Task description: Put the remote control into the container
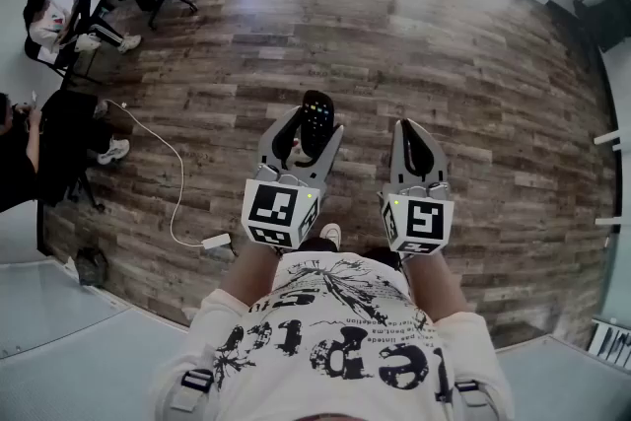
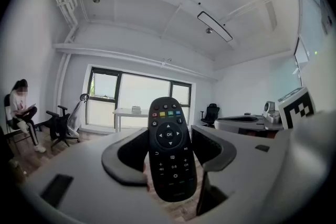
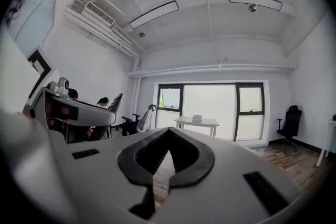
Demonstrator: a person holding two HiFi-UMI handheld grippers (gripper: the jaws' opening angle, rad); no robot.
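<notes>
Left gripper view has the left gripper [image 2: 169, 132] clamped on the remote control [image 2: 170, 150]. Its jaws stand wide, one dark pad against each long side of the remote. The button face is turned up toward the camera, and the coloured keys are at the far end, which pokes out past the jaw tips. Gripping by the sides probably keeps the remote flat and steady for carrying, with the free end leading so it can be lowered in first.

Right gripper view shows the right gripper [image 3: 168, 132] with its jaws closed tip to tip and nothing between them. It seems only to be keeping out of the way.

Head view puts the two grippers side by side in front of the person's chest, near each other but apart. Both reach forward about level over the wooden floor [image 1: 473, 64]. The remote is carried in the air, well above that floor. No container appears in any view, so it must first be found.
</notes>
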